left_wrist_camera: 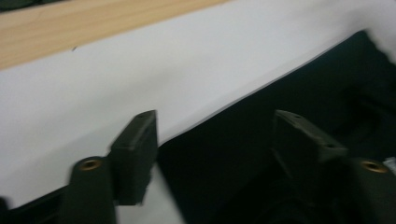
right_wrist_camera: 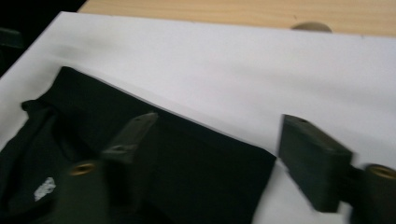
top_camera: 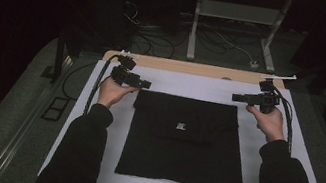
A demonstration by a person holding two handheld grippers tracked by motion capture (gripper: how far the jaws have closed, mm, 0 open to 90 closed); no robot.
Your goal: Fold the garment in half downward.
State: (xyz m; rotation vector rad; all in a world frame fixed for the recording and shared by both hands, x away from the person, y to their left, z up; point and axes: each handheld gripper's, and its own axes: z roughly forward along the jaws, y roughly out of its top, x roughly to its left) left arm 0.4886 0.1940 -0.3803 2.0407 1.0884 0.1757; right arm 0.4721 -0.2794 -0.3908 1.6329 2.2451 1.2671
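Note:
A black garment (top_camera: 186, 141) lies folded flat in a rectangle on the white table cover (top_camera: 187, 85), a small white logo (top_camera: 182, 125) near its middle. My left gripper (top_camera: 146, 84) hovers at the garment's far left corner, jaws apart and empty. In the left gripper view its fingers (left_wrist_camera: 135, 140) stand wide over the cloth's edge (left_wrist_camera: 243, 140). My right gripper (top_camera: 235, 97) hangs at the far right corner, also open with nothing in it. The right gripper view shows the garment's corner (right_wrist_camera: 252, 163) lying loose below its fingers (right_wrist_camera: 313, 158).
A strip of bare wooden table top (top_camera: 190, 68) runs along the far edge. Beyond it the floor holds cables (top_camera: 159, 45) and a metal stand (top_camera: 238, 13). Dark sleeves (top_camera: 80, 158) come in from the bottom on both sides of the garment.

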